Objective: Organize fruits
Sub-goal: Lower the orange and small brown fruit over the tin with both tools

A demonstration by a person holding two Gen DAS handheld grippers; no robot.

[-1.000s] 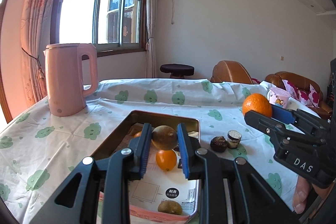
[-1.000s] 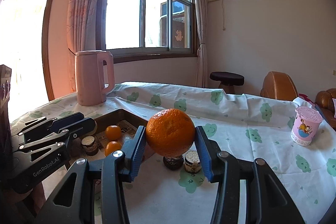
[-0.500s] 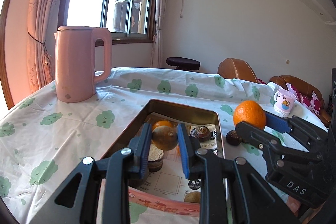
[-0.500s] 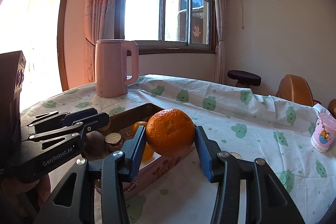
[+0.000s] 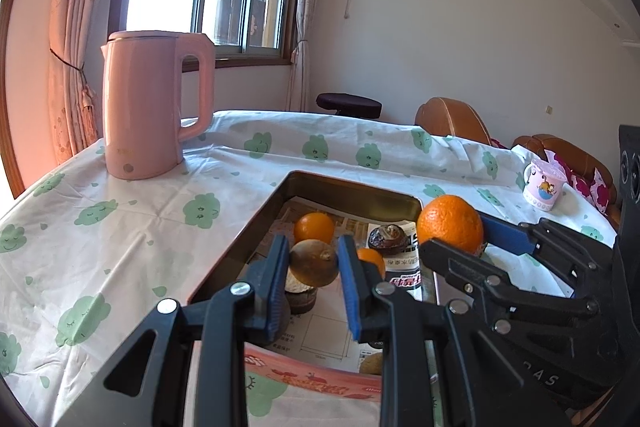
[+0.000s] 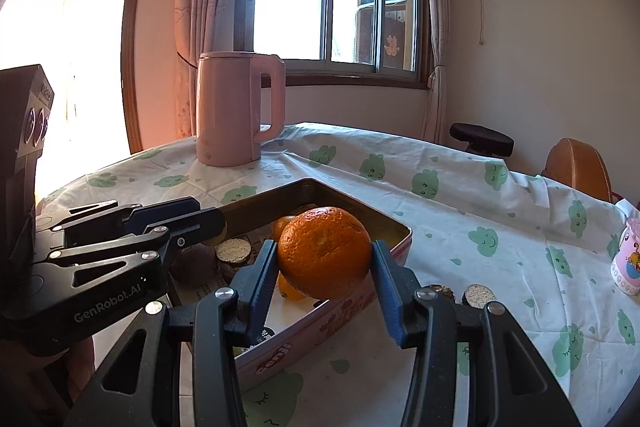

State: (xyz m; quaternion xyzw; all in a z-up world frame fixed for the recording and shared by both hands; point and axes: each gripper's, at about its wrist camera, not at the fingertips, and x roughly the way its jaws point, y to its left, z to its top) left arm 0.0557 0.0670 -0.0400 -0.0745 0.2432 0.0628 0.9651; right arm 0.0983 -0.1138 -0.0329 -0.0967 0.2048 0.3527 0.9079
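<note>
Two tongs | left tongs (image 5: 314, 263) pinch kiwi (image 5: 313, 262) | right tongs (image 6: 325, 259) pinch orange (image 6: 325, 253) | only right view: table fruits (image 6: 478, 294)

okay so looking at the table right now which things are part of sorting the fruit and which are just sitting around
Part of the job:
left tool shut on the brown fruit
right tool shut on the big orange
metal tray with small oranges

Just lying about:
pink kettle
pink cup
brown sofa

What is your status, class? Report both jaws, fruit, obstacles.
Left gripper shut on kiwi. Right gripper shut on orange. Both above tray. Small fruit underneath.
</note>
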